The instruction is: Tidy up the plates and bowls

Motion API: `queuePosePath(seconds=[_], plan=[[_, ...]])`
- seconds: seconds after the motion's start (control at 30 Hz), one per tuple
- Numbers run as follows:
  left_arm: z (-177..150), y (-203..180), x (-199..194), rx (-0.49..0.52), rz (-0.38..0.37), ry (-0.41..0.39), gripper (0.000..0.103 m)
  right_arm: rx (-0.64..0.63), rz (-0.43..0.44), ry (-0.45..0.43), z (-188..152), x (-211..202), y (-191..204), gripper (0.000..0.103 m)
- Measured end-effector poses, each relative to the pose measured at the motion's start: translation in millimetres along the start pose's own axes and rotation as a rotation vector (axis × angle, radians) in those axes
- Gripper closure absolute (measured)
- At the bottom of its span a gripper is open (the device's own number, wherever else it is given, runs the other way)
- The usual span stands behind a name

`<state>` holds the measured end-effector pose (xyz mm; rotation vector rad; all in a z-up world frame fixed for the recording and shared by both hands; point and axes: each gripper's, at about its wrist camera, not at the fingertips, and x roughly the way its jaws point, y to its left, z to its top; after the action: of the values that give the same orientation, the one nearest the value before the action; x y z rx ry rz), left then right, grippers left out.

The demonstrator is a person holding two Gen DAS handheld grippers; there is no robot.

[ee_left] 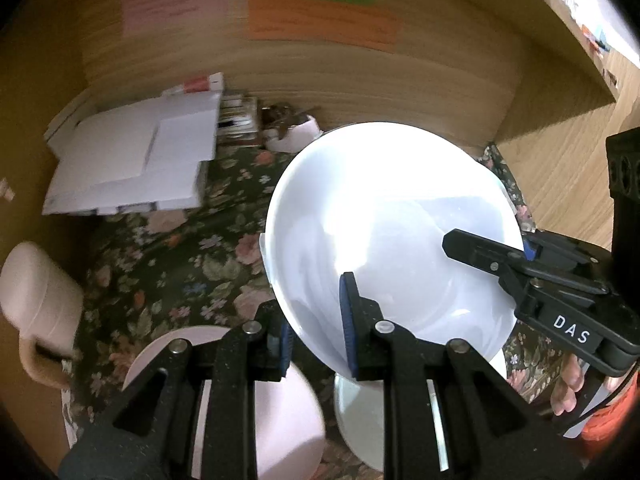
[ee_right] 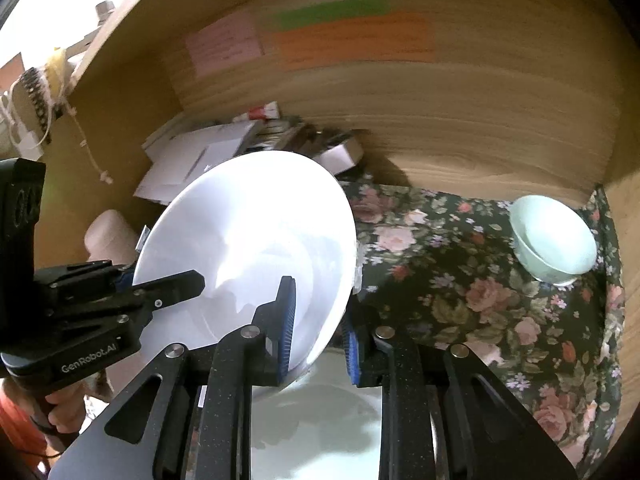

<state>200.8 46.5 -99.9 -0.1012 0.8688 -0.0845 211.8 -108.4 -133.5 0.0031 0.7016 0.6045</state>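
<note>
A large white bowl (ee_left: 384, 216) is held tilted above the floral cloth, one gripper on each side of its rim. My left gripper (ee_left: 316, 322) is shut on its near rim; it also shows in the right wrist view (ee_right: 132, 284). My right gripper (ee_right: 320, 336) is shut on the bowl's (ee_right: 248, 240) other rim and enters the left wrist view from the right (ee_left: 516, 258). Below lie a pink plate (ee_left: 280, 408) and a white dish (ee_left: 360, 416). A pale green bowl (ee_right: 554, 240) sits at the far right.
A dark floral cloth (ee_right: 460, 264) covers the shelf inside a wooden cabinet. White boxes and papers (ee_left: 132, 160) are stacked at the back left. A pink mug (ee_left: 36, 304) stands at the left. Coloured paper labels (ee_left: 320, 16) hang on the back wall.
</note>
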Motion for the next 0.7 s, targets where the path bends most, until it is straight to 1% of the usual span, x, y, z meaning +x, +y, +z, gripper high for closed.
queuePosePath(seconds=[0.2, 0.5, 0.7], plan=[[-17, 23, -17, -0.051, 0.035, -0.005, 0.083, -0.027, 0.050, 0.012, 1, 9, 26, 0.083], [-50, 63, -39, -0.124, 0.097, 0.006, 0.083, -0.065, 0.144, 0.062, -4, 31, 65, 0.083], [-72, 79, -44, -0.160, 0.109, 0.028, 0.083, -0.079, 0.180, 0.103, -16, 43, 82, 0.083]])
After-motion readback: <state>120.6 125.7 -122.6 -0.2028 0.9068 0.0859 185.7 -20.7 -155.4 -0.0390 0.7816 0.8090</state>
